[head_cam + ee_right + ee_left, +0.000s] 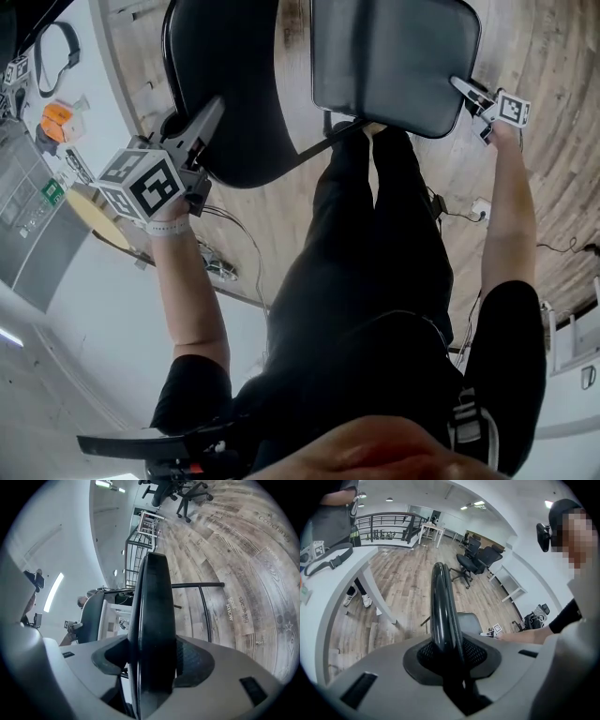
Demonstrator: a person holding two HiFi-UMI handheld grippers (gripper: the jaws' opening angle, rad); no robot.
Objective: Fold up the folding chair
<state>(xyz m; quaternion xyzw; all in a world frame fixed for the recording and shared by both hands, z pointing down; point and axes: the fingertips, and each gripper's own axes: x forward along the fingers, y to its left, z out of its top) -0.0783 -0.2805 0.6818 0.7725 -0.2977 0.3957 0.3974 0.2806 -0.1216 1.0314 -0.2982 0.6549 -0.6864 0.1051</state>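
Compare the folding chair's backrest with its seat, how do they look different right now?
The backrest is black with a rounded outline; the seat is greyer and squarish with rounded corners. The backrest shows a thin edge between the jaws of the left gripper; the seat's edge is thick and fills the jaws of the right gripper. Both are dark panels, each clamped at its edge by one gripper.

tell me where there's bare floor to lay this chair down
Bare wood floor right of the chair in the head view, and between white table and office chairs. Crowded: cables by the person's legs; strap on the table.
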